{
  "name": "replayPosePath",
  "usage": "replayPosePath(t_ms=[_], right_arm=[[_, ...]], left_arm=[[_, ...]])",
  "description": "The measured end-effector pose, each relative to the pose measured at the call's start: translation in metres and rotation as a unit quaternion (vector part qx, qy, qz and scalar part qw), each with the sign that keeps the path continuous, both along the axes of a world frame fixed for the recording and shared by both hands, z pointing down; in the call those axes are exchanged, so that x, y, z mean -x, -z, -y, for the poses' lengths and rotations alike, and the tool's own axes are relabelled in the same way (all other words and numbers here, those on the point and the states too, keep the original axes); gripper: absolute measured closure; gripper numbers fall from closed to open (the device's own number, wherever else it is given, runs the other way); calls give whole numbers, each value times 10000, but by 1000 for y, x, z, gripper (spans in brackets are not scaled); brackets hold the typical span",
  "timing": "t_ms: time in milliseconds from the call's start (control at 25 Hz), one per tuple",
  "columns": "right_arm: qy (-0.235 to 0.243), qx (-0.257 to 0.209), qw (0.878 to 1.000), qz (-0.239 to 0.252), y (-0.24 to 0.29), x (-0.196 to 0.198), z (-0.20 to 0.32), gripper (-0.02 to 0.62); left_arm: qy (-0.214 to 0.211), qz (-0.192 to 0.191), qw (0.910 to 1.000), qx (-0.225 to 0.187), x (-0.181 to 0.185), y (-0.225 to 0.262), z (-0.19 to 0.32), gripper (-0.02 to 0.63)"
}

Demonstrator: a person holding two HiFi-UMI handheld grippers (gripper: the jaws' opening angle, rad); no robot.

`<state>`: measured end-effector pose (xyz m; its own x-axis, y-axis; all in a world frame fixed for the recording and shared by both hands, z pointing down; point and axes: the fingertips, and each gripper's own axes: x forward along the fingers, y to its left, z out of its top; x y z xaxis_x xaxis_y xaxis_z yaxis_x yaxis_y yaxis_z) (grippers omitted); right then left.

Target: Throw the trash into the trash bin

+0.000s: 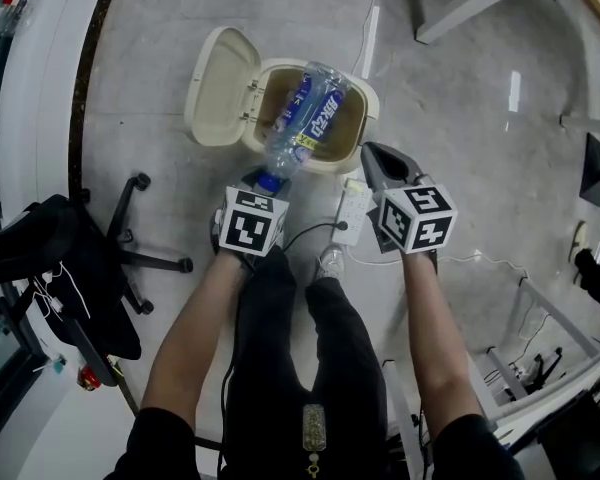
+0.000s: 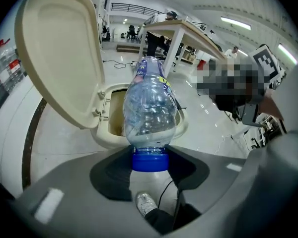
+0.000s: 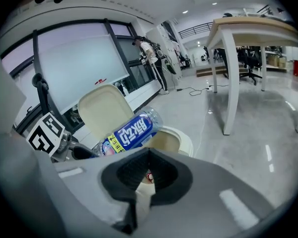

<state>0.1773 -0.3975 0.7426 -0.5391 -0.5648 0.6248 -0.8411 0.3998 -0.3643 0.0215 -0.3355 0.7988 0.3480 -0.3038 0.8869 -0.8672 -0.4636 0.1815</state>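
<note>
Left claw [image 2: 150,158] pinches clear blue-capped bottle [image 2: 151,108] over bin [image 1: 348,123]; right claw [image 3: 148,155] closed.

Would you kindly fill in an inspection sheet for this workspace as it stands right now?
Surface: pale glossy floor; no spills seen.
Job's things: clear plastic bottle with a blue label, held tilted over the mouth of the beige trash bin; the bin's lid is swung open.
Clutter: black office chair to the person's left.
Grippers: left gripper clamped on the bottle's blue cap; right gripper shut with nothing in it, beside the bin.
Cables: white power strip with a black cable by the person's feet.
Surroundings: white-legged table beyond the bin.
</note>
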Motion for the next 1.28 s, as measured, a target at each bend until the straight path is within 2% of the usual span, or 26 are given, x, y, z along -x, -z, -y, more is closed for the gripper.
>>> replayPosePath(t_ms=[160, 320, 600, 680, 720, 800, 960, 1040, 1160, 1280], right_arm=[[-45, -20, 10000, -14, 5, 1, 0, 592], [-74, -50, 10000, -42, 10, 3, 1, 592], [-53, -84, 9999, -54, 20, 13, 2, 594], [-30, -107, 9999, -59, 24, 18, 4, 592], [-14, -123, 9999, -62, 27, 20, 6, 592], [22, -160, 9998, -63, 34, 27, 9, 593], [174, -231, 9996, -21, 46, 52, 17, 593], [301, -263, 9992, 13, 52, 70, 20, 593], [502, -253, 9984, 38, 55, 97, 22, 594], [709, -158, 9974, 13, 50, 123, 20, 592]], left_arm=[[20, 22, 9999, -153, 5, 4, 7, 400], [163, -58, 9981, -599, 8, 18, 22, 440], [327, -152, 9939, -1040, 20, 39, 31, 430], [418, -117, 9919, -1194, 30, 48, 33, 461], [488, -83, 9900, -1320, 36, 54, 35, 491], [671, -66, 9835, -1678, 51, 73, 40, 598], [864, -233, 9644, -2487, 79, 123, 50, 598], [935, -203, 9568, -2747, 95, 141, 55, 598], [1091, -229, 9503, -2906, 115, 160, 64, 598], [1160, -409, 9485, -2921, 124, 171, 77, 598]])
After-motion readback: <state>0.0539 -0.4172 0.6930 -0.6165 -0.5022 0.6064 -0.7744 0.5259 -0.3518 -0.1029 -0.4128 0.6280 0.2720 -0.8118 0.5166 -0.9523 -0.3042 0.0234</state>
